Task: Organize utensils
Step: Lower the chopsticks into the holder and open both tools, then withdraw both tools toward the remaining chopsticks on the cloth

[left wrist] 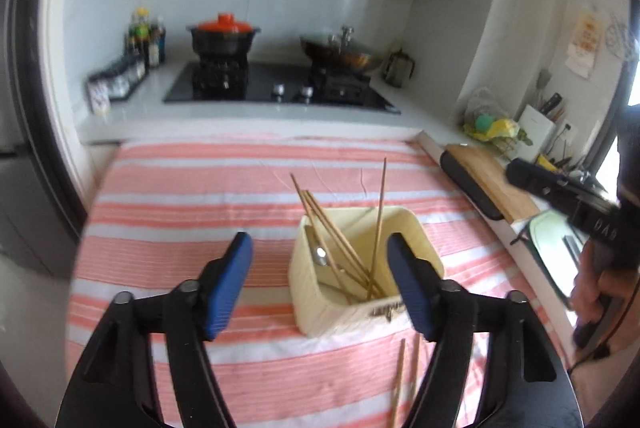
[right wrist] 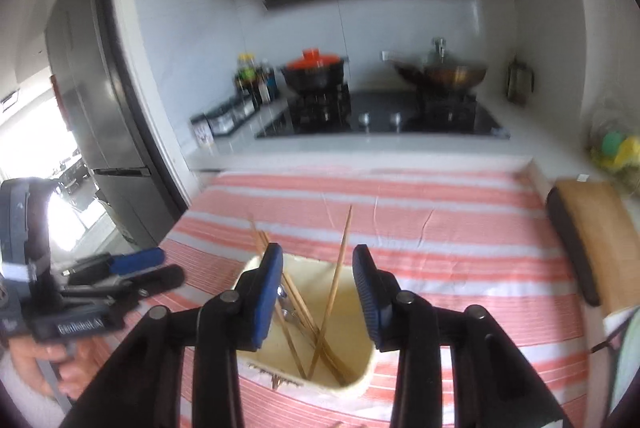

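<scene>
A cream utensil bin (left wrist: 332,312) stands on the pink-striped cloth (left wrist: 192,212). Several wooden chopsticks (left wrist: 336,228) lean inside it beside a metal spoon (left wrist: 320,254). Two loose chopsticks (left wrist: 400,376) lie on the cloth just in front of the bin. My left gripper (left wrist: 320,284) stands wide open to the bin's front left, holding nothing. My right gripper (right wrist: 316,296) hovers over the bin (right wrist: 352,386), its jaws partly open and empty; a chopstick (right wrist: 340,268) rises behind the gap. Each gripper shows in the other's view: the right (left wrist: 516,172), the left (right wrist: 168,266).
Behind the cloth is a black hob (left wrist: 280,88) with a red-lidded pot (left wrist: 224,36) and a wok (left wrist: 340,54). Bottles (left wrist: 144,36) stand at the back left. A wooden cutting board (left wrist: 492,184) lies at the right edge, and a fridge (right wrist: 92,88) stands to the left.
</scene>
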A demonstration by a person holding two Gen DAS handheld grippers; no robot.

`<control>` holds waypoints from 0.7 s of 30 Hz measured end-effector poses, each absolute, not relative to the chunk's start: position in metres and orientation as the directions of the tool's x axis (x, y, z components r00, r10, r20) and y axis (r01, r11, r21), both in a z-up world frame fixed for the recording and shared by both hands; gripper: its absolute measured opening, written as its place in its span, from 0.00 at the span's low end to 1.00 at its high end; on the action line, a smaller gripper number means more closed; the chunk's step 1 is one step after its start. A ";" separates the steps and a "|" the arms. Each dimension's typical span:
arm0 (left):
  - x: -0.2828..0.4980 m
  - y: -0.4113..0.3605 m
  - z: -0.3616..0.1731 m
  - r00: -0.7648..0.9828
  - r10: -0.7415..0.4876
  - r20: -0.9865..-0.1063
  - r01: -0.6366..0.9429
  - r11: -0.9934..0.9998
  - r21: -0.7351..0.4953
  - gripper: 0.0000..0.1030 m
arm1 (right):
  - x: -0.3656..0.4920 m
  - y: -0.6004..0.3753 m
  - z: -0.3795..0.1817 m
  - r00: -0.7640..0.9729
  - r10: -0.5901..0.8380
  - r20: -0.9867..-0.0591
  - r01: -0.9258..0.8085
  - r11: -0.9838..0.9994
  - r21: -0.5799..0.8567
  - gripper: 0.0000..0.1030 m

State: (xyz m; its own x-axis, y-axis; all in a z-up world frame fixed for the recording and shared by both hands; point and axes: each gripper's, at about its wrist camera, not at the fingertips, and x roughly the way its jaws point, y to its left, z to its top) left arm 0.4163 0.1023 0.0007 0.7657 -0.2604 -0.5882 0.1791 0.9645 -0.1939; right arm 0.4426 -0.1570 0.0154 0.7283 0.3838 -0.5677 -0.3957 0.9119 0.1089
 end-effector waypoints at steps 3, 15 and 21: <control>0.359 0.112 0.015 0.796 -0.220 -0.564 0.187 0.975 -0.115 0.89 | 0.390 -0.176 0.046 0.765 0.379 -0.520 -0.427 0.904 0.030 0.46; 0.208 0.070 -0.147 0.700 -0.223 -0.678 0.127 0.974 -0.189 0.93 | 0.203 -0.257 -0.104 0.782 0.157 -0.603 -0.143 0.987 0.071 0.51; 0.194 0.044 -0.172 0.659 -0.233 -0.715 0.172 0.972 -0.159 0.93 | 0.162 -0.263 -0.187 0.684 0.141 -0.715 -0.125 0.989 0.076 0.51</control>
